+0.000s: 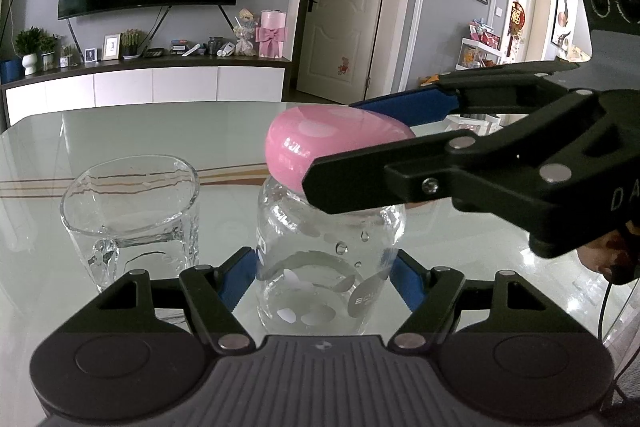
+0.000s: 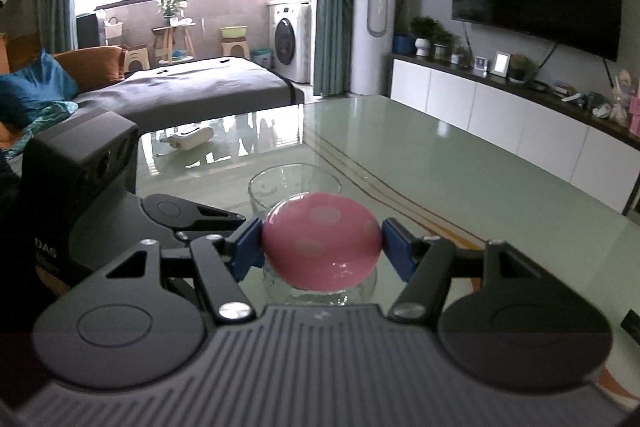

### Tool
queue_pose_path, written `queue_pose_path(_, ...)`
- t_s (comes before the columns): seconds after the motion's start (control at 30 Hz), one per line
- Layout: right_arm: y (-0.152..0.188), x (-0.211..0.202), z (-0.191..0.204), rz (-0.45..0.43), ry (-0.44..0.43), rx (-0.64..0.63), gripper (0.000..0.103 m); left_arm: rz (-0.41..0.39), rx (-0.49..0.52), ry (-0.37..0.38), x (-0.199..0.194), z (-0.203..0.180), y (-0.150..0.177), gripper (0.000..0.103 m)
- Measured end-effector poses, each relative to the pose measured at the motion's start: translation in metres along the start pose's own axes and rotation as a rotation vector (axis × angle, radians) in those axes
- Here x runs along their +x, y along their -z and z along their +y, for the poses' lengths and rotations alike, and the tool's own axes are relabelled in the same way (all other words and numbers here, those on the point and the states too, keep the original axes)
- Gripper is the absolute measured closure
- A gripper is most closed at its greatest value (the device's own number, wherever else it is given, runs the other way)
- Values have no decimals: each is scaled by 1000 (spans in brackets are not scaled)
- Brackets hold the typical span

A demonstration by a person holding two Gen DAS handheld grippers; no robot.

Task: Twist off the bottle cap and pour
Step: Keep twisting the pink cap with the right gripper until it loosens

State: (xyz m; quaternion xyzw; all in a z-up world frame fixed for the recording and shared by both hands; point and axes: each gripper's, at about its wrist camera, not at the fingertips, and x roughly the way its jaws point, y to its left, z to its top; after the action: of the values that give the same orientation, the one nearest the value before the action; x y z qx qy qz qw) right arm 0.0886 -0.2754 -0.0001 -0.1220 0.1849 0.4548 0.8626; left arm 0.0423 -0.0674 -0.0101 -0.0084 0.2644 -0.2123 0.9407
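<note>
Lower centre: left gripper [image 1: 324,281], blue pads pressed on a clear bottle [image 1: 328,267] standing upright on the glass table [image 1: 140,131].
Above it: right gripper [image 2: 320,247] clamped on the pink spotted cap [image 2: 320,241], apparently still seated on the neck.
Left: empty glass [image 1: 132,215], just beside the bottle.

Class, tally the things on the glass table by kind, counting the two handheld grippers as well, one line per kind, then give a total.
Clear bottles: 1, the bottle
Pink caps: 1, the cap on the bottle
Drinking glasses: 1, the glass
Grippers: 2, the left gripper around the bottle and the right gripper around the cap
Total: 5
</note>
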Motion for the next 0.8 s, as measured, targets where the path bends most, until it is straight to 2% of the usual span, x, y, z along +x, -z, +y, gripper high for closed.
queue_pose_path(0.2, 0, -9, 1, -25, 29, 24, 24, 0, 1, -1, 1, -4, 1, 27)
queue_pose_path(0.37, 1, -17, 2, -50, 71, 57, 23, 0, 1, -1, 1, -7, 1, 27)
queue_pose_path(0.53, -1, -17, 6, -56, 144, 107, 20, 0, 1, -1, 0, -7, 1, 27)
queue_pose_path(0.67, -1, -10, 25, -44, 255, 133, 20, 0, 1, -1, 1, -5, 0, 27)
queue_pose_path(0.8, -3, -1, 40, -45, 306, 169, 20, 0, 1, -1, 1, -4, -1, 27)
